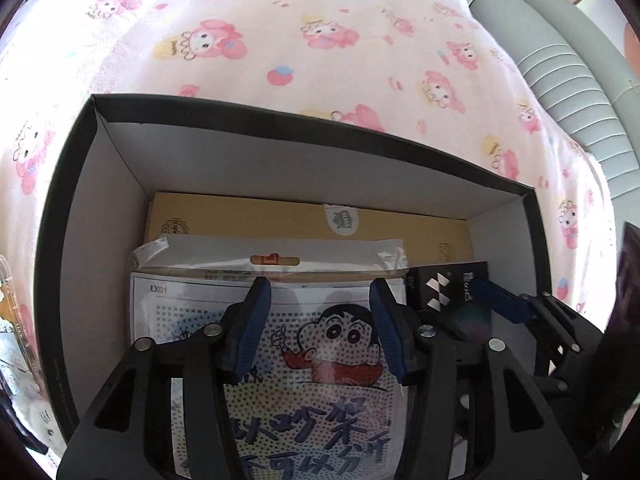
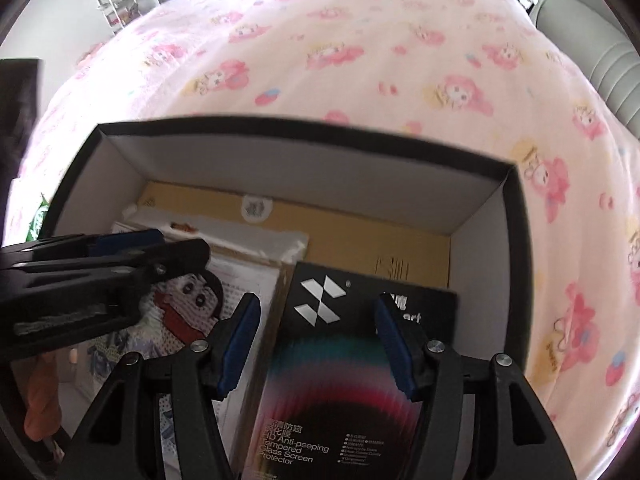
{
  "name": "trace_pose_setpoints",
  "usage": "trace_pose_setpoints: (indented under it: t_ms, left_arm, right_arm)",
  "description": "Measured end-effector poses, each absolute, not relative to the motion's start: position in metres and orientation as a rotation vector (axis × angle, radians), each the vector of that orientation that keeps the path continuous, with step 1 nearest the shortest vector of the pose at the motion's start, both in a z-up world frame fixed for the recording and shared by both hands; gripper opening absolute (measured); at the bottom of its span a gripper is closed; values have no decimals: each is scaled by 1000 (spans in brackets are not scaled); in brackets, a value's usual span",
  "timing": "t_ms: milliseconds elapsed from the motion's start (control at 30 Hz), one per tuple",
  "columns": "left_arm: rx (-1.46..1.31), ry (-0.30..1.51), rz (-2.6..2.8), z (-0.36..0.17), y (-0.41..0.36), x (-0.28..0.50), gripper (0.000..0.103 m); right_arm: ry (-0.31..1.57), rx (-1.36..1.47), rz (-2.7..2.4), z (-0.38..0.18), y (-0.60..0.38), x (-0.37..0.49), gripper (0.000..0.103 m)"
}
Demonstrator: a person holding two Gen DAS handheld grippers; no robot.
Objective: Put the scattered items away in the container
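Left wrist view
Box: a black box with white inner walls is seen on a pink cartoon-print blanket
Contents: a flat tan carton is laid along the far wall; a clear bag with a cartoon boy print is laid over it; a black pack is lodged at the bag's right
Left gripper: held above the bag, jaws apart, nothing clamped between the blue pads
Right gripper: seen at the right edge, over the pack

Right wrist view
Box: seen from the right side, on the blanket
Pack: a black screen-protector pack, inside the box beside the bag, partly over the carton
Right gripper: jaws spread, one pad on each side of the pack; whether the pads touch it cannot be told
Left gripper: reaching in from the left, over the bag
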State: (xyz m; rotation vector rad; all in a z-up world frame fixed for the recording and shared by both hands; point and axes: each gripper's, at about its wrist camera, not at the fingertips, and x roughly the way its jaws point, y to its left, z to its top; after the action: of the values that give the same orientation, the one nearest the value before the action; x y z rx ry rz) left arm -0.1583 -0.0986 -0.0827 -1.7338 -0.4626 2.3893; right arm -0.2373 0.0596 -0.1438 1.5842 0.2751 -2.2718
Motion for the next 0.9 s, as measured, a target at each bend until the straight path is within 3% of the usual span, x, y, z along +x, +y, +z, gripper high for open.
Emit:
trace_pose_setpoints:
  t_ms: [133,367,533,900]
  left_arm:
    - [-1629,-305,2546,-61,-85,-143,52]
    - [-1423,-297,2667,-6,-69,-98,61]
    - [-1300,-246,2731,36,-60,-56,69]
    - [-1219,-199,2770,66,-32,8,70]
  right_arm:
    - [296,1520,-2335,-129,59,-227,56]
    - [200,1425,-2492,-78,75,-190,57]
    - [244,1293,-2569,-33,83,-140,58]
    - [126,1229,-2653,-5,120,-67,59]
